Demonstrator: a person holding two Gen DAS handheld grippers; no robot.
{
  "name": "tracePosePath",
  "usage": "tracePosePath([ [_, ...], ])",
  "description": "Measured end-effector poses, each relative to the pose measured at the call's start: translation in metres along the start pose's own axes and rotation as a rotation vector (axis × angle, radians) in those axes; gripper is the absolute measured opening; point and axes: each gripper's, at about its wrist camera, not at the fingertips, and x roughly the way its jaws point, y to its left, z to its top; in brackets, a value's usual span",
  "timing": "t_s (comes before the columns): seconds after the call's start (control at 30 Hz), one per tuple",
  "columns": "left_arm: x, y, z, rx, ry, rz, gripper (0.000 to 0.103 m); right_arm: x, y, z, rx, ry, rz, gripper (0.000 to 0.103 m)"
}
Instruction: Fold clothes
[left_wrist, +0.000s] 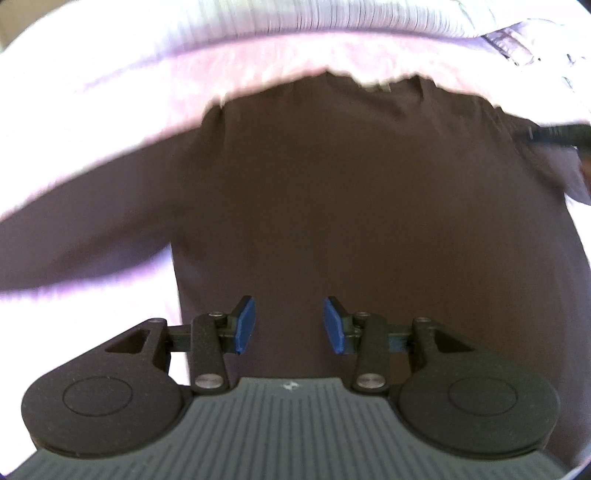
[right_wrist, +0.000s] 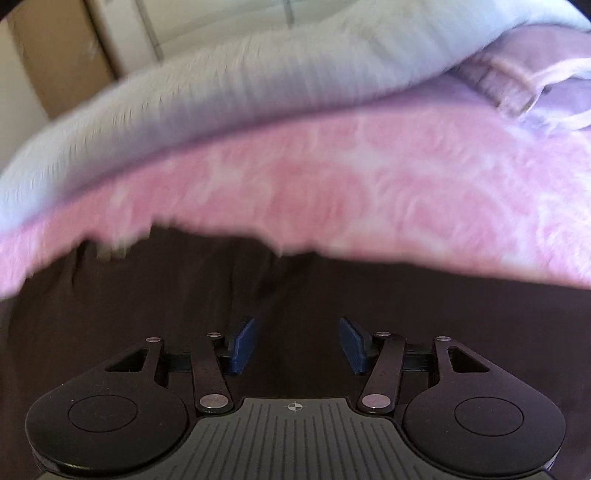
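Biggest thing under me: the pink patterned bed cover (right_wrist: 369, 177), w/ a pale grey-white blanket (right_wrist: 258, 74) heaped along its far side. Looks like a bed, not a desk, so the soft surface is prob why the garment sinks in a bit at the edges.

On it lies the dark brown T-shirt (left_wrist: 351, 192), spread flat, neck end away from me, one sleeve (left_wrist: 74, 240) stretched out to the side in the left wrist view. Flat and face-on like that, I'd say it's laid out ready for a first fold, not yet folded. A lilac garment (right_wrist: 524, 85) is bunched at the far right, near the blanket, prob waiting its turn.

My left gripper (left_wrist: 289, 325) hangs over the shirt's lower body, near the sleeve side; fingers partly open, nothing between them, only cloth below. My right gripper (right_wrist: 297, 345) sits over the shirt closer to the neck edge; fingers a bit wider, also empty. At the right edge of the left view a dark bar (left_wrist: 554, 134) shows, can't tell what.

Both views blurred. Next, I reckon: pinch an edge each side.
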Motion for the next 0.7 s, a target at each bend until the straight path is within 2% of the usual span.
tracePosePath([
  [0.07,0.016,0.015,0.025,0.033,-0.038,0.013,0.037,-0.002,0.006,-0.001,-0.036,-0.009,-0.071,0.054],
  [0.1,0.025,0.023,0.037,0.045,-0.054,0.017,0.037,-0.006,0.011,0.0,-0.049,-0.022,-0.08,0.054],
  [0.2,0.054,0.047,0.077,0.072,-0.095,0.016,0.037,-0.015,0.037,0.0,-0.115,-0.04,-0.003,0.054],
  [0.27,0.072,0.062,0.103,0.058,-0.117,-0.035,0.037,-0.017,0.061,0.0,-0.196,-0.051,0.048,0.054],
  [0.33,0.09,0.068,0.121,0.093,-0.128,-0.015,0.036,-0.01,0.083,0.0,-0.223,-0.046,0.091,0.054],
  [0.37,0.101,0.071,0.126,0.129,-0.113,0.033,0.036,-0.005,0.092,0.0,-0.227,-0.038,0.105,0.054],
  [0.4,0.109,0.078,0.126,0.136,-0.103,0.073,0.035,0.0,0.101,-0.002,-0.226,-0.028,0.113,0.054],
  [0.43,0.115,0.087,0.125,0.126,-0.099,0.1,0.039,0.005,0.108,-0.003,-0.226,-0.019,0.114,0.054],
  [0.47,0.114,0.098,0.122,0.09,-0.103,0.11,0.04,0.008,0.113,-0.004,-0.226,-0.011,0.109,0.054],
  [0.53,0.106,0.121,0.115,-0.008,-0.12,0.113,0.038,0.013,0.124,-0.004,-0.215,-0.01,0.108,0.054],
  [0.57,0.098,0.133,0.11,-0.055,-0.137,0.115,0.031,0.01,0.126,-0.005,-0.206,-0.016,0.119,0.054],
  [0.6,0.092,0.146,0.104,-0.115,-0.145,0.09,0.028,0.008,0.129,-0.007,-0.204,-0.016,0.127,0.054],
  [0.63,0.086,0.158,0.097,-0.179,-0.148,0.053,0.03,0.008,0.133,-0.008,-0.211,-0.012,0.131,0.054],
  [0.67,0.084,0.168,0.093,-0.204,-0.142,0.046,0.03,0.008,0.136,-0.009,-0.224,-0.01,0.136,0.054],
  [0.7,0.087,0.172,0.089,-0.177,-0.118,0.088,0.029,0.009,0.138,-0.011,-0.238,-0.004,0.141,0.054],
])
